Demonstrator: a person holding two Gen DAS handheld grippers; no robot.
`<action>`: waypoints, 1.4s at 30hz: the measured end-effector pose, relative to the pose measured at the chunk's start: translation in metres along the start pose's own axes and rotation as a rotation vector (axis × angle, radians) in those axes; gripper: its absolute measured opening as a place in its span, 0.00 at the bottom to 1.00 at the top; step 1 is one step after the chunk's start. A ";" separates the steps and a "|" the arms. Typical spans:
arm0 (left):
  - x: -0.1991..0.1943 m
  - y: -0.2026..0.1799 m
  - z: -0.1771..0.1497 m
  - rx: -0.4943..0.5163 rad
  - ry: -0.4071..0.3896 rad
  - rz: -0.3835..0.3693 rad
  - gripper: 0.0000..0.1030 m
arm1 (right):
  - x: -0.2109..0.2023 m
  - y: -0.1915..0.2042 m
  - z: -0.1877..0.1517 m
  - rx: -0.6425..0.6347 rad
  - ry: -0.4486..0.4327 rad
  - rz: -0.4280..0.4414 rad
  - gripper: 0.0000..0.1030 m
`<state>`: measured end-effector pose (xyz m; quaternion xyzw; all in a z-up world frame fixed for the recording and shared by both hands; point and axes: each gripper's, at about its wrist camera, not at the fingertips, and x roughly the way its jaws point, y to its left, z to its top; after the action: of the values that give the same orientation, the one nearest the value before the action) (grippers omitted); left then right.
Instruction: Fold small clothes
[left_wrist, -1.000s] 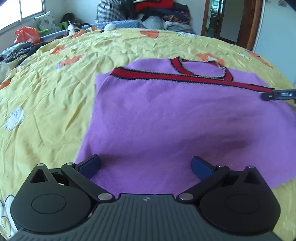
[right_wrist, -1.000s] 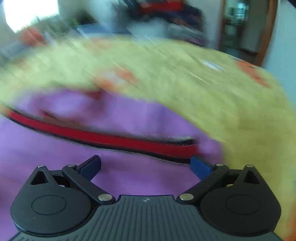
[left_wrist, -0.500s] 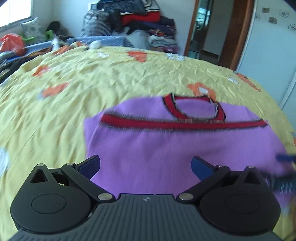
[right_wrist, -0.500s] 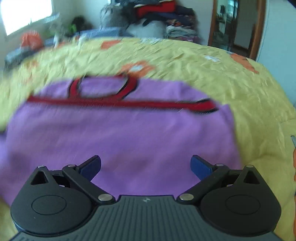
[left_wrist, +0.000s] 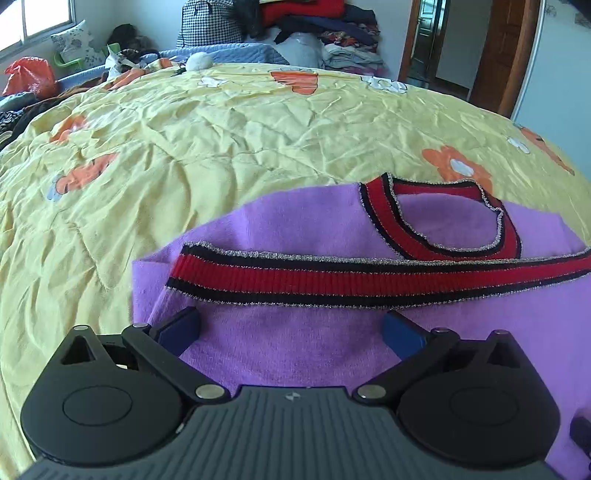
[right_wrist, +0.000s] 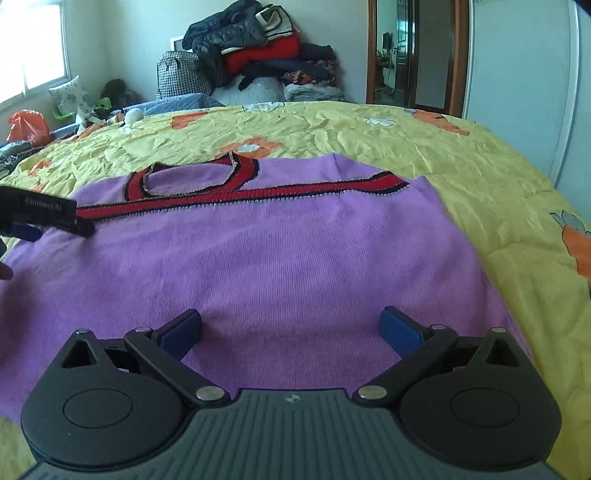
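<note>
1. Purple knit sweater (right_wrist: 288, 258) spread flat on a bed under a yellow quilt (left_wrist: 221, 147) with orange flowers.
2. Folded over once: red hem band (left_wrist: 369, 277), edged black and silver, lying straight across the chest, just below the neckline.
3. Red V-neck collar (left_wrist: 391, 218) showing beyond the band, same black and silver trim.
4. Fabric mostly smooth, faint ridge near the far right shoulder in the right wrist view.
5. Left gripper (left_wrist: 291, 328) wide open, nothing held; blue pads (left_wrist: 177, 328) low over the purple knit just short of the band, near the sweater's left edge. Contact with the cloth not clear.
6. Same gripper (right_wrist: 40, 218) visible at the left of the right wrist view, its tip by the band's left end.
7. Right gripper (right_wrist: 291, 328) also spread wide, empty, over the near right part of the sweater; touching or hovering cannot be told.
8. Clothes pile (right_wrist: 258, 62) stacked against the far wall beyond the bed.
</note>
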<state>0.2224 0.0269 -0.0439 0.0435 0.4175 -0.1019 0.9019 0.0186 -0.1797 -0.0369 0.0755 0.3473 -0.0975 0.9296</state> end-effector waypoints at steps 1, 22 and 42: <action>0.000 0.000 0.000 -0.004 -0.002 0.001 1.00 | -0.001 0.001 -0.002 0.002 -0.004 -0.003 1.00; -0.008 0.031 -0.006 0.140 -0.015 -0.184 1.00 | -0.042 0.133 -0.025 -0.180 -0.020 0.199 1.00; -0.009 0.198 0.002 -0.385 0.032 -0.740 1.00 | -0.024 0.170 -0.036 -0.261 -0.002 0.242 1.00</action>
<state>0.2621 0.2210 -0.0370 -0.2774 0.4304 -0.3383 0.7896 0.0182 -0.0042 -0.0360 -0.0046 0.3445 0.0612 0.9368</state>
